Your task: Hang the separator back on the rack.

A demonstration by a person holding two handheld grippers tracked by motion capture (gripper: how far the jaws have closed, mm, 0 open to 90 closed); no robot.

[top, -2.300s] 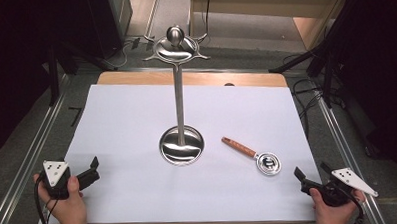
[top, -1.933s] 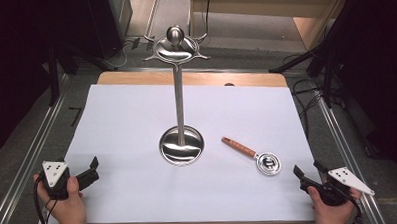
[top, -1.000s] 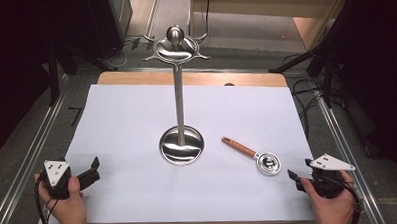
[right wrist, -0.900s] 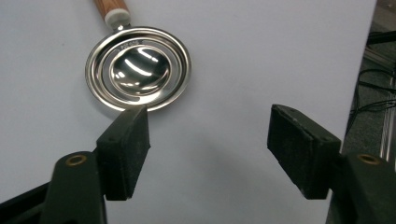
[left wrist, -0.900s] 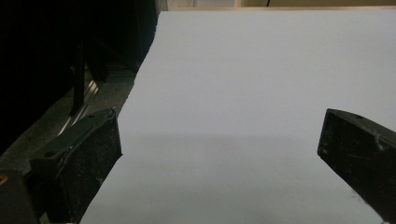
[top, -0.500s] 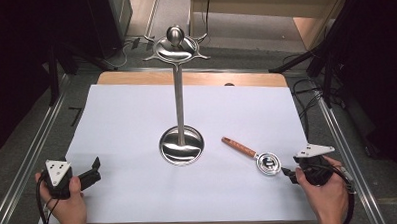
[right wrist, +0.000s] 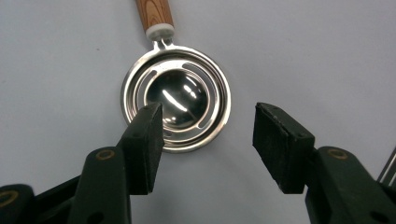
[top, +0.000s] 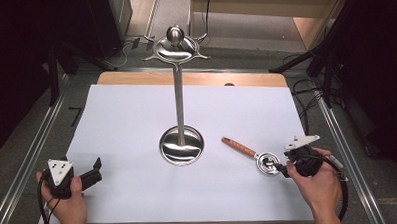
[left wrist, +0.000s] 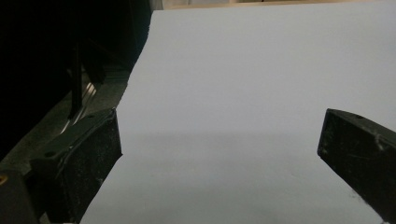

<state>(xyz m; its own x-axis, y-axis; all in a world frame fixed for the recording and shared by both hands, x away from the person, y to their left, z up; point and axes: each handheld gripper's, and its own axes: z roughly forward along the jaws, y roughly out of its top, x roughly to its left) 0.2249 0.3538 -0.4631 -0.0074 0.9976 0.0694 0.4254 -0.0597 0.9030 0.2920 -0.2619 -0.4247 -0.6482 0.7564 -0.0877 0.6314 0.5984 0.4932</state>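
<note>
Item: slotted metal strainer spoon [top: 267, 162] with wooden handle [top: 239, 146], flat on the white sheet [top: 136, 119], right of the steel stand [top: 181, 142]. Your right gripper [right wrist: 208, 133] hangs at its bowl, jaws part-open and just closing, gripping nothing. Your left gripper [left wrist: 219, 154] gapes wide over bare sheet.

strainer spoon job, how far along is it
Early. Done: the right gripper has come over the strainer spoon, its jaws just closing. In hand: one jaw is over the bowl, one beyond the rim, neither pressing it. Left: grip and lift it, perhaps to the metal stand. The left gripper waits open.
</note>
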